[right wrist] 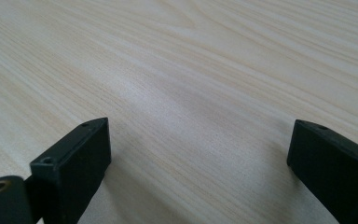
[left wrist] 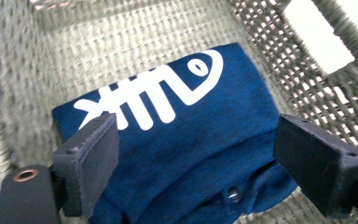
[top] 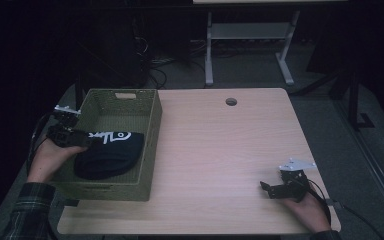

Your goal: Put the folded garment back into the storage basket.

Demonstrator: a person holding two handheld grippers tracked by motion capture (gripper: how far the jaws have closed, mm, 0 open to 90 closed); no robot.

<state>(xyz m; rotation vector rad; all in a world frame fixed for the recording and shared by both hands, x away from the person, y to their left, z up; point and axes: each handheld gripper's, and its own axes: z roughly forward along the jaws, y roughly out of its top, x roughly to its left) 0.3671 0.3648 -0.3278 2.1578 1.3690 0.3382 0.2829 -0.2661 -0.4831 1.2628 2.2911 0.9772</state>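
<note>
In the high view, a green woven basket [top: 152, 131] sits on the left part of a light wooden table [top: 220, 150], and a folded dark blue garment [top: 111, 155] with a white fish-skeleton print lies on its floor, toward the near half. The left gripper [top: 82, 137] reaches over the basket's left wall, its tip just at the garment's left end near the print; the left hand [top: 50, 159] holds it from outside that wall. The basket's far half is bare, while the garment lies close to the near wall and to the right wall. The right gripper [top: 266, 188] rests near the table's front right corner, well apart from the basket, with a broad stretch of bare wood between them and a round cable hole [top: 231, 102] near the far edge. In the left gripper view, the 2 black jaws stand wide apart and grip nothing; the garment [left wrist: 191, 140] lies below and between them, its fish print [left wrist: 158, 93] just beyond the left jaw, a small snap button [left wrist: 233, 192] near the bottom. The pads do not press on the cloth. The basket's woven wall [left wrist: 307, 79] rises close beside the right jaw, with a handle cut-out above, and woven floor lies open beyond the garment's far edge. In the right gripper view, the 2 jaws are spread wide with nothing between them, low over bare table wood [right wrist: 191, 79] that runs clear ahead.
</note>
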